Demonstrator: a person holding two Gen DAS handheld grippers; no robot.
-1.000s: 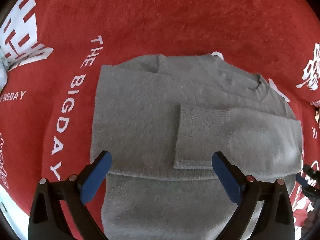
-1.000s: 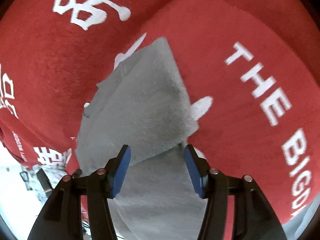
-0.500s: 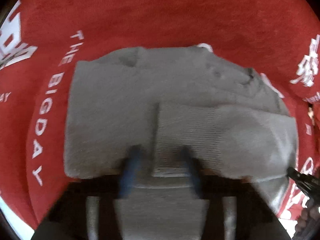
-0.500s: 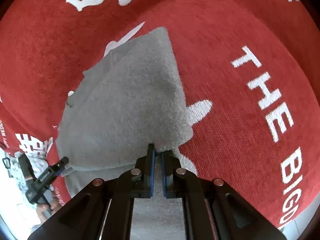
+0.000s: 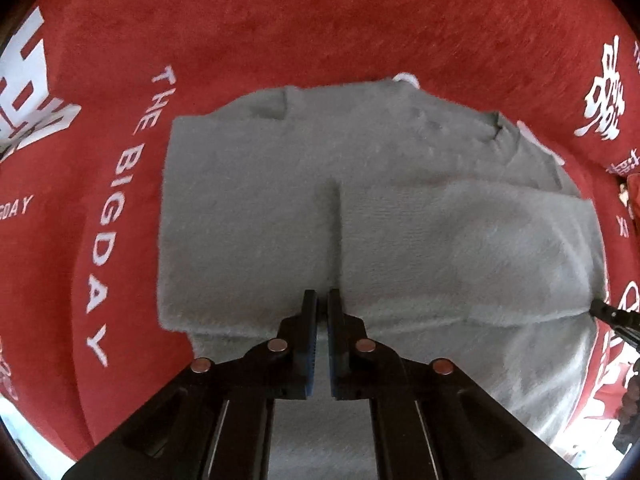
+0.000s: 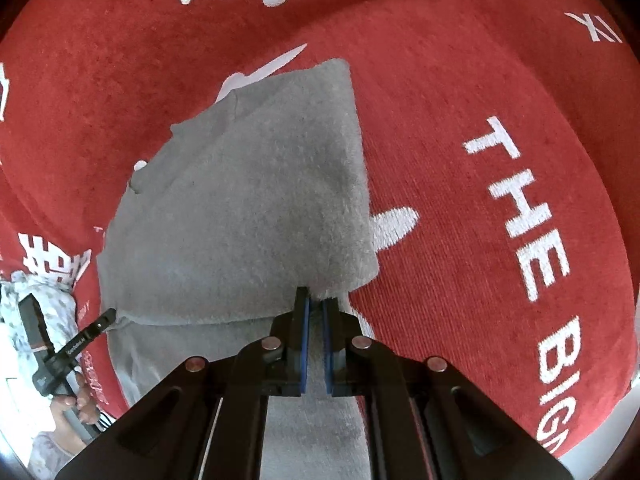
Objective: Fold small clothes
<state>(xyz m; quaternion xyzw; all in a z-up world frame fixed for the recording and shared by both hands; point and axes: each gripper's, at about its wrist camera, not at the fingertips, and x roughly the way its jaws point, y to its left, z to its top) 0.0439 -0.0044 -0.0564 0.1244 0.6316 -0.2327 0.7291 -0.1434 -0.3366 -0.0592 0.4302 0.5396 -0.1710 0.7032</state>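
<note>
Item: small grey fleece garment [image 5: 256,216], part-folded, laid flat on red lettered cloth [image 5: 320,28]. Left claw [image 5: 322,300] and right claw [image 6: 315,300], wide apart 1 s ago, now clamped on near fold edge; lift-and-fold judged imminent. Containers: none seen.

We see a red plush cloth [image 5: 320,20] covering the whole work surface, printed in white with "THE BIGDAY" lettering [image 6: 524,216] and large Chinese characters [image 5: 604,96]. Daylight falls brightly across it, and a pale floor [image 5: 24,440] shows past its edge.
</note>
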